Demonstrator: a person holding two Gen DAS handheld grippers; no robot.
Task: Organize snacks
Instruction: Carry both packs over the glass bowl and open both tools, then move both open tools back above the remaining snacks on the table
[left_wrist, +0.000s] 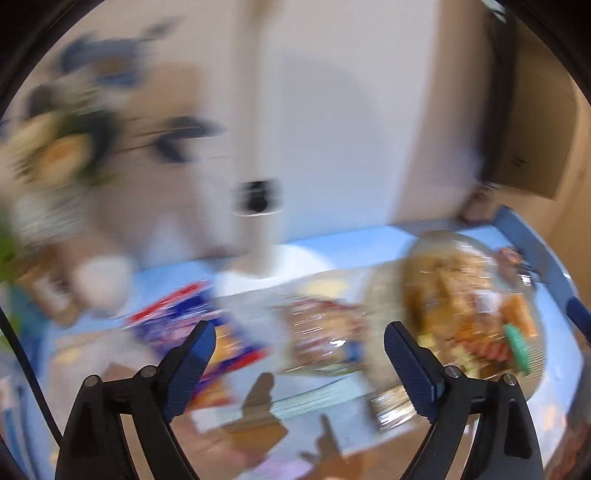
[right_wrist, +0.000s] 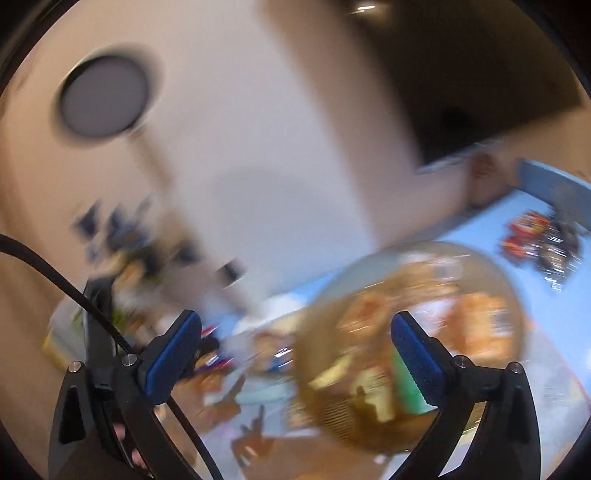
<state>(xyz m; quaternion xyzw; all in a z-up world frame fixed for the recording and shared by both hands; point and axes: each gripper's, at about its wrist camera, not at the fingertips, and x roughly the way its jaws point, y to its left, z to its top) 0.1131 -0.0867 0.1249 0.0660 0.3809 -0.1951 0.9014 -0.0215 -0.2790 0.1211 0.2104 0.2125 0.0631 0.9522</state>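
Both pairs of fingers stand wide apart with nothing between them. In the left wrist view the left gripper (left_wrist: 299, 339) hangs over the light blue table (left_wrist: 369, 243), and in the gap between its pads lies only a clear-wrapped snack packet (left_wrist: 321, 336), flat on the surface just beyond the tips. The pads do not touch it. Left of the left pad lies a red-and-blue snack bag (left_wrist: 192, 317), also flat.

The right gripper (right_wrist: 295, 343) is likewise spread and holds nothing. A round clear jar (right_wrist: 410, 343) packed with orange and yellow snacks lies just past its right pad and partly behind it, nearer that pad than the left one. The same jar (left_wrist: 472, 302) shows at the right in the left wrist view, beyond that gripper's right pad.

Blur hides whether the jar stands upright or leans, so I cannot tell its long axis. The right hand seems the nearer to the jar, the left to the loose packets. A few small dark and red wrappers (right_wrist: 543, 240) lie far right on the table, well apart from both.
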